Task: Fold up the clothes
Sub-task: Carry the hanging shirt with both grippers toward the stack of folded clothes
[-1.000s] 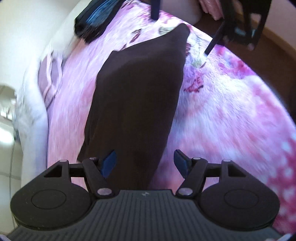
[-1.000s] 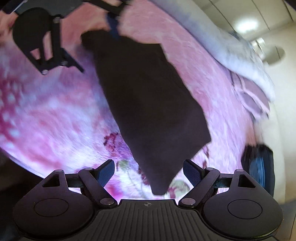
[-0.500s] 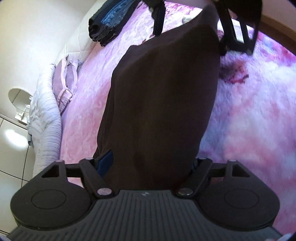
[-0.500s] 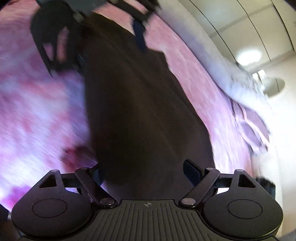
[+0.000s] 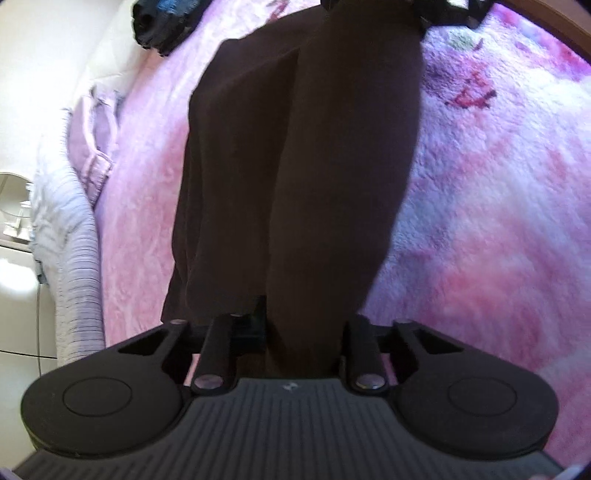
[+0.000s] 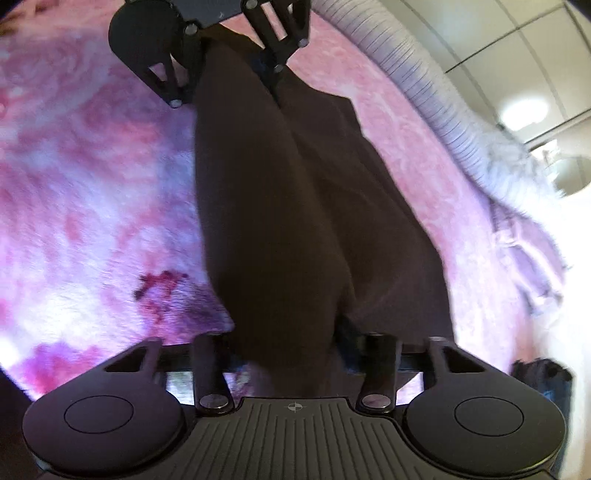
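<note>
Left gripper (image 5: 301,328) and right gripper (image 6: 291,354) fingers each clamped on 1 end of the garment (image 5: 295,166), stretching it over the bed (image 5: 480,221) to fold.

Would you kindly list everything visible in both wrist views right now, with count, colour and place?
dark brown garment: one, stretched between both grippers, over the bed.
pink blanket: one, pink and white with darker floral marks, covering the bed.
dark blue clothes: one pile, at the bed's far edge by the wall.
lilac garment: one, pale purple, near the bed's side.
striped bedding: one, pale grey, along the bed's edge.
round mirror: one, white-framed, beyond the bed.
left gripper: one, black, fingers closed on the garment's near end.
right gripper: one, black, fingers closed on the opposite end.
</note>
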A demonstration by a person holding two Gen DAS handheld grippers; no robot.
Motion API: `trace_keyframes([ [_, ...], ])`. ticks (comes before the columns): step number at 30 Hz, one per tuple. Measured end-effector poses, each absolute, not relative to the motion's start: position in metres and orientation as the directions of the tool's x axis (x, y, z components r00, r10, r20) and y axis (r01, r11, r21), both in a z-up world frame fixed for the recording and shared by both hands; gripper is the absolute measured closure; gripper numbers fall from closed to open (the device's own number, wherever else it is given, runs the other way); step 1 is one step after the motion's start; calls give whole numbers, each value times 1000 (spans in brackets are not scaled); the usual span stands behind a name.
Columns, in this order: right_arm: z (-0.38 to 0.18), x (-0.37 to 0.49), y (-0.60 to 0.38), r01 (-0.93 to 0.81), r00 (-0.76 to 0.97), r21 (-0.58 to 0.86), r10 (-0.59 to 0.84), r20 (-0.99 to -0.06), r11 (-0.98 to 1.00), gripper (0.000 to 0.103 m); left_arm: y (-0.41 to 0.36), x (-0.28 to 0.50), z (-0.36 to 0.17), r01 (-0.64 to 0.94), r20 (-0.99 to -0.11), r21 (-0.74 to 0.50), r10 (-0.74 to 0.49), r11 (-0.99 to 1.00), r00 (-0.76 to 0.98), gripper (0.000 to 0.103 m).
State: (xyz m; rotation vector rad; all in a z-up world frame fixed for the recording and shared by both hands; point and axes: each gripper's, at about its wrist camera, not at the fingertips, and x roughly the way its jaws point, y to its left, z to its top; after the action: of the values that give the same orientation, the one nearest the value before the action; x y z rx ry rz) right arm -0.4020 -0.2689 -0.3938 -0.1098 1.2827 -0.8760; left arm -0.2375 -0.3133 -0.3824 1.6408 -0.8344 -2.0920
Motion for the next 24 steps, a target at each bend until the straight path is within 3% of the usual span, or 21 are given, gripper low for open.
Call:
trace_keyframes([
  [2, -380, -405, -273, 520, 31, -498, -598, -801, 694, 77, -319, -239, -366, -77, -766, 624, -589, -777, -258, 88],
  [4, -359, -407, -276, 521, 42, -488, -593, -804, 700, 79, -326, -241, -344, -70, -774, 612, -579, -787, -256, 88],
  [16, -207, -408, -268, 579, -15, -522, -632, -775, 626, 81, -322, -242, -198, -48, -757, 621, -582, -782, -297, 89],
  [24, -142, -381, -231, 625, -74, -542, -649, -758, 562, 81, -294, -221, -143, -47, -718, 651, -595, -758, -361, 89],
])
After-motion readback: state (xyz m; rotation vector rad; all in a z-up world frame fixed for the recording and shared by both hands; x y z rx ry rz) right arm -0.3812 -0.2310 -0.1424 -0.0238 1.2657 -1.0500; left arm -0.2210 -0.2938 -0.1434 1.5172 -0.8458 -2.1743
